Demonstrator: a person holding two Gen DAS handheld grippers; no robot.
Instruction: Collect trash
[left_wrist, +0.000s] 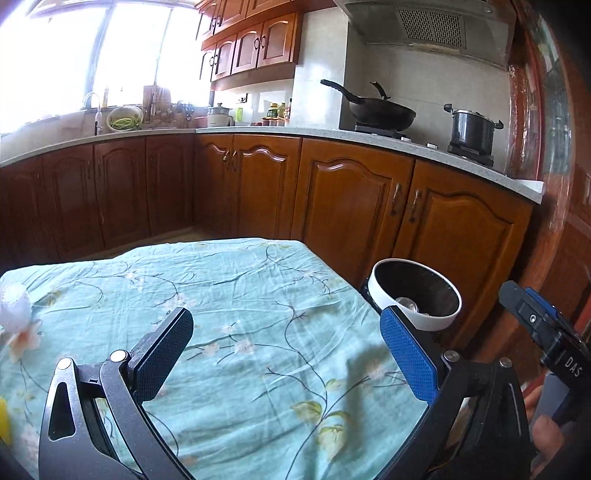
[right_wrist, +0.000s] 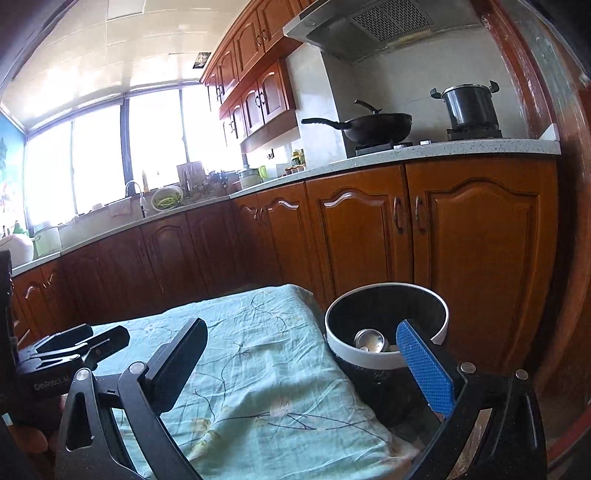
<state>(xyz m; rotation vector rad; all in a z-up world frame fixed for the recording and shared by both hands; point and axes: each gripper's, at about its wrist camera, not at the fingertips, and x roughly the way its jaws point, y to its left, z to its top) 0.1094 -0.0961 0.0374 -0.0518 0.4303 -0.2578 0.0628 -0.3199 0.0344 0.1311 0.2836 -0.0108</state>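
Observation:
A round trash bin (left_wrist: 417, 295) with a white rim and black inside stands off the table's right edge; it also shows in the right wrist view (right_wrist: 386, 332). A shiny metal can (right_wrist: 371, 341) lies inside it, also seen in the left wrist view (left_wrist: 405, 305). My left gripper (left_wrist: 286, 350) is open and empty above the floral cloth. My right gripper (right_wrist: 304, 354) is open and empty, its blue finger by the bin's rim. A white crumpled piece (left_wrist: 13, 310) and a yellow bit (left_wrist: 3, 421) lie at the table's left edge.
The table carries a teal floral cloth (left_wrist: 240, 295). Wooden cabinets (left_wrist: 351, 206) stand close behind. A wok (left_wrist: 380, 109) and a pot (left_wrist: 472, 129) sit on the stove. The right gripper's body (left_wrist: 546, 332) shows at right; the left gripper (right_wrist: 62, 354) shows at left.

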